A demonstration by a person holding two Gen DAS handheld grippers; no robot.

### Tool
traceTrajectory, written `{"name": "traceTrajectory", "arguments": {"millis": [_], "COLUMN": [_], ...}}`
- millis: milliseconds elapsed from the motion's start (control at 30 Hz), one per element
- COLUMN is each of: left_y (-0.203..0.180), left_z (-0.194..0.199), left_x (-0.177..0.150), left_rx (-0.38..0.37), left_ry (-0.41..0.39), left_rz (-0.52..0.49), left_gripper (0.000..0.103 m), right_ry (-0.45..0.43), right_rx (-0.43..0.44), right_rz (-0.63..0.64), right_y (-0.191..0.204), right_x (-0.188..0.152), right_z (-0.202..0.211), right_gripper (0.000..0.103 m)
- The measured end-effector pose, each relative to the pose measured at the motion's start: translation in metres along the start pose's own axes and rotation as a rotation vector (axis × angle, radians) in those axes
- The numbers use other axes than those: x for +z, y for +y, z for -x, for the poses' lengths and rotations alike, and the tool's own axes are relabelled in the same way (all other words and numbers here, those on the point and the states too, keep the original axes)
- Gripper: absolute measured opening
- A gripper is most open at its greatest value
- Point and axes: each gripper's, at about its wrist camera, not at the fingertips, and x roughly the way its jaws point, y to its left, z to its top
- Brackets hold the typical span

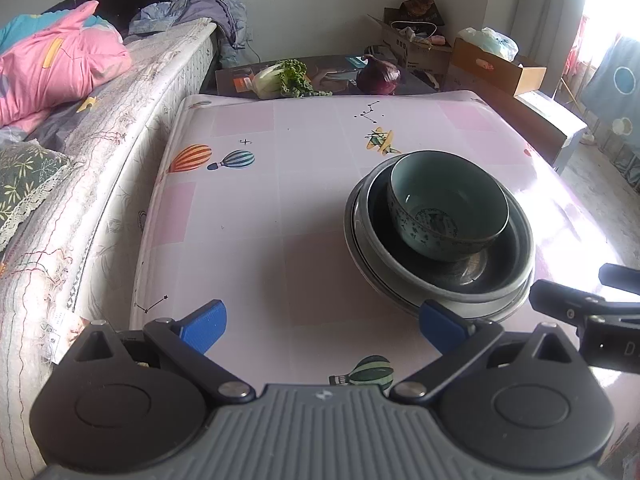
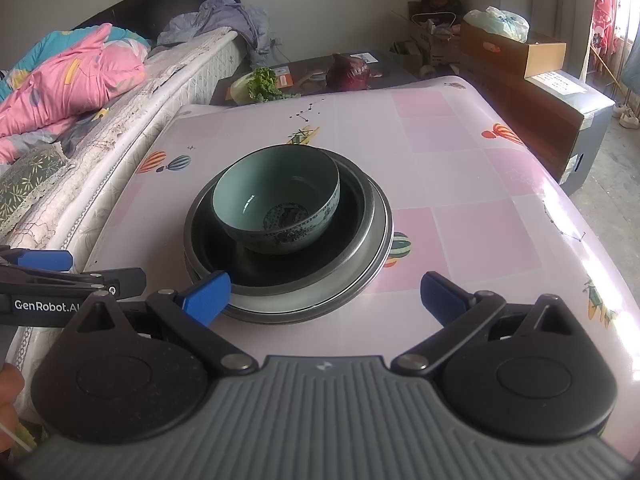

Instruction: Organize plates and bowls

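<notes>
Left tongs (image 1: 322, 326), blue-tipped, spread wide and empty above the near edge of the desk (image 1: 248, 208), a pink checked cloth with balloon prints. Right tongs (image 2: 326, 294) also wide, holding nothing; the left fingertip (image 2: 208, 294) overlaps the near rim of the stack in this view (contact cannot be told). Stack sits mid-desk: pale celadon ceramic bowl with blue pattern (image 2: 276, 204) upright inside a dark round metal plate (image 2: 360, 248), with more rims beneath. Beyond the far desk edge: leafy green cabbage (image 2: 260, 84), purple cabbage (image 2: 347, 72). Bed with pink quilt (image 2: 68, 76) to the left.
</notes>
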Motion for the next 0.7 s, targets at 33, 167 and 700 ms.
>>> {"name": "traceTrajectory", "arguments": {"millis": [33,167,700], "left_y": [0.0,-0.002,-0.013], "left_z": [-0.001,-0.002,0.0], "left_x": [0.0,-0.003,-0.012], "left_rx": [-0.004,-0.023,-0.041], "left_ry": [0.004,0.023,0.051], "left_rz": [0.001,-0.002,-0.032], "left_gripper": [0.103,0.103,0.103], "right_ry": [0.002,0.008,0.041], "right_rx": [-0.004,-0.023,-0.043], "right_rz": [0.002,0.011,0.011], "right_y": [0.001,0.0,-0.006], "right_x": [0.0,-0.003,-0.017], "right_z": [0.0,0.001,0.006], "right_gripper": [0.102,0.102,0.102]}}
